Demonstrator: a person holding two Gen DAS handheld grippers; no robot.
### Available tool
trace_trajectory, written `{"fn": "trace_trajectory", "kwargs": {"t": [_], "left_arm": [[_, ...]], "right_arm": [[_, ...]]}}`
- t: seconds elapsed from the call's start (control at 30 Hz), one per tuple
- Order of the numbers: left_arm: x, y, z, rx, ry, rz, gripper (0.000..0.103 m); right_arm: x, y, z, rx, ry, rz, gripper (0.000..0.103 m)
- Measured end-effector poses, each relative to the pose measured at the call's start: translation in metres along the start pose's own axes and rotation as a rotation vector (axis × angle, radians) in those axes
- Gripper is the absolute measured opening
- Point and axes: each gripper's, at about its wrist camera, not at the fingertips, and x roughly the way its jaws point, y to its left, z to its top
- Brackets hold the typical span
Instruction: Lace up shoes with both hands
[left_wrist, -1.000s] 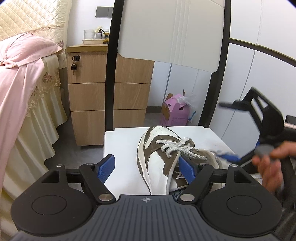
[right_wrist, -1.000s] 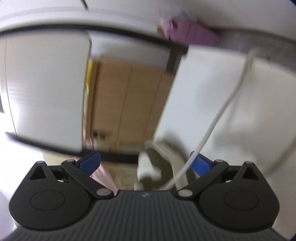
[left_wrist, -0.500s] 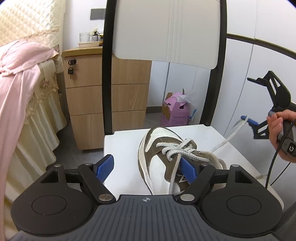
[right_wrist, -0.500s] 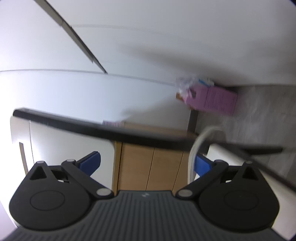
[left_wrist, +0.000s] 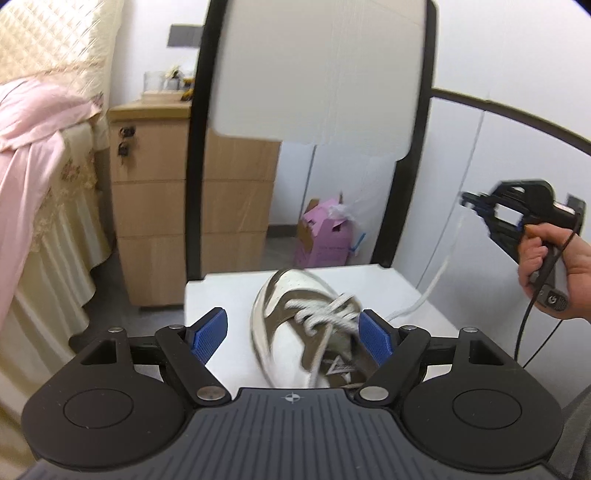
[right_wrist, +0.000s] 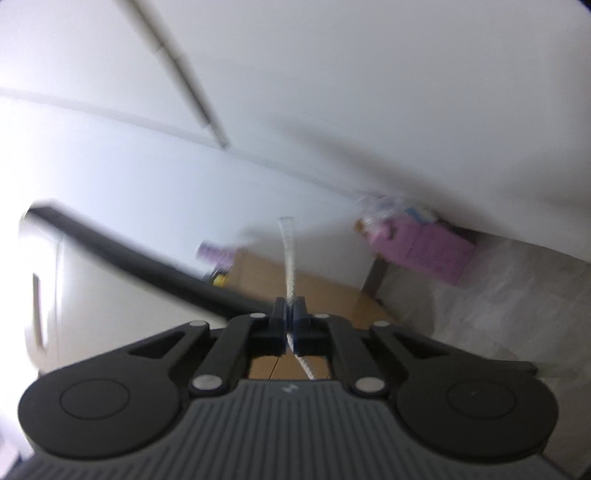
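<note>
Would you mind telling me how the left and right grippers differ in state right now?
The left gripper is open with nothing between its blue pads, hovering near the shoe; the right gripper has just closed and is shut on the white shoelace, held off to the side above the chair seat. Both share the same black build.

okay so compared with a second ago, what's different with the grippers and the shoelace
The right gripper has risen up and away from the shoe, and its jaws have just closed on the white lace, whose free end pokes out past the pads. The lace now runs from the shoe up toward that gripper. The left gripper stayed open in front of the shoe, which still sits on the white chair seat.
</note>
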Motion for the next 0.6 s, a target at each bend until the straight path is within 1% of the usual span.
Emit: {"fn": "trace_trajectory", "kwargs": {"t": [0.07,0.13,0.23,0.3,0.37,0.43,0.5,0.6], "left_arm": [[-0.001,-0.007,0.002,0.016,-0.014,-0.042,0.081],[-0.003,-0.016,0.004,0.037,-0.033,-0.090,0.081],[-0.005,-0.031,0.007,0.078,-0.080,-0.140,0.081],[-0.004,-0.037,0.009,0.084,-0.103,-0.144,0.081],[-0.001,-0.039,0.011,0.073,-0.117,-0.124,0.081],[0.000,-0.038,0.012,0.053,-0.137,-0.099,0.079],[-0.002,-0.035,0.013,0.029,-0.162,-0.097,0.079],[-0.010,-0.032,0.013,0.033,-0.203,-0.108,0.068]], "right_arm": [[0.006,0.021,-0.010,-0.086,0.061,0.031,0.004],[0.012,0.046,-0.028,-0.162,0.148,0.082,0.004],[0.020,0.083,-0.062,-0.257,0.307,0.160,0.004],[0.019,0.106,-0.088,-0.300,0.400,0.217,0.004],[0.014,0.124,-0.110,-0.314,0.490,0.276,0.004],[0.005,0.142,-0.131,-0.361,0.563,0.315,0.004],[-0.002,0.155,-0.147,-0.405,0.614,0.342,0.004],[-0.014,0.167,-0.163,-0.466,0.675,0.350,0.004]]}}
